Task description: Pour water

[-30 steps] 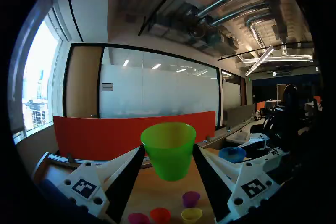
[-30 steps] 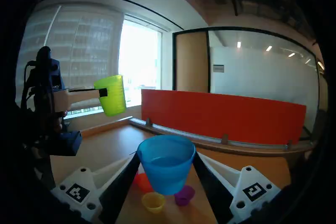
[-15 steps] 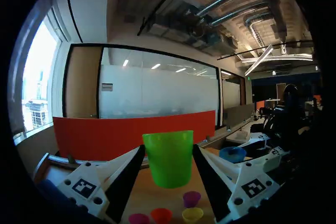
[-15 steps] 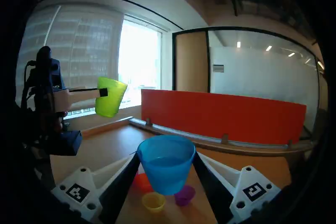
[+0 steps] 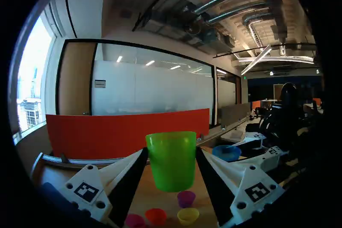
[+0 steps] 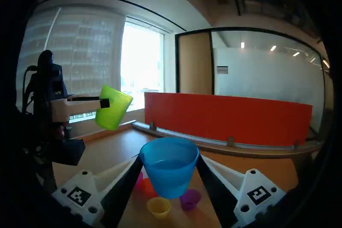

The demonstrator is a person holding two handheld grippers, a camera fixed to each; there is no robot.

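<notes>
The left tool point(image 5: 171, 153) is clamping a translucent green plastic cup point(image 5: 171, 164) between its two black-edged fingers, both of them pressing on the cup's sides a little below the rim. In the left gripper view the cup is sitting straight ahead of the tool, held in the air above the wooden desk point(image 5: 160, 196). In the right gripper view it is showing up off to the left of the right tool and higher than it, tilting with its mouth leaning toward the right tool's side. The right tool point(image 6: 169, 159) is squeezing a translucent blue plastic cup point(image 6: 169, 172) in the same way, upright and directly in front of it, with water point(image 6: 169, 166) lying inside part of the way up the wall. Below and just beyond the fingertips of both tools, four small cups are standing close together on the desk: a small purple cup point(image 6: 190, 199), a small yellow cup point(image 6: 158, 206), a small orange cup point(image 6: 148, 186) and a small pink cup point(image 5: 134, 220). Farther ahead of both tools, a long red partition panel point(image 6: 231, 119) is running along the desk's far edge.
</notes>
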